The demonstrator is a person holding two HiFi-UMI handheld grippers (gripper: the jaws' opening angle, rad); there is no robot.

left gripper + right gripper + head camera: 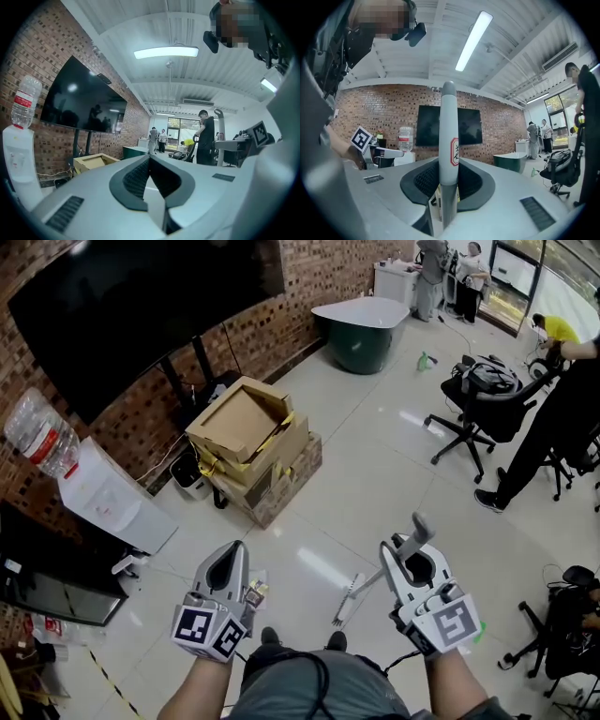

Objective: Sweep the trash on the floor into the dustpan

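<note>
Our right gripper [410, 554] is clenched on the broom [449, 122]. Its grey handle stands upright between the jaws in the right gripper view, a red-edged label facing us. From the head view the handle slants down and to the left from that claw to the broom's head [345, 602], which sits on the floor [375, 474] just ahead of our shoes [270, 637]. Our left gripper [232, 554] is closed with nothing in it, its tips meeting in the left gripper view. Just beside it on the tiles lies a small scrap [255, 592], too small for us to tell what it is. Ahead of us the floor runs open and bare toward the far end of the room. On the left it is bounded by stacked boxes [248, 446] set near the brick wall [309, 277], with a TV [141, 306] on its stand above them and a water dispenser [108, 495] nearer to us. On the right edge stand an office chair [483, 395] and a person [553, 418] beside it. A round-edged table [361, 324] closes the far end.
</note>
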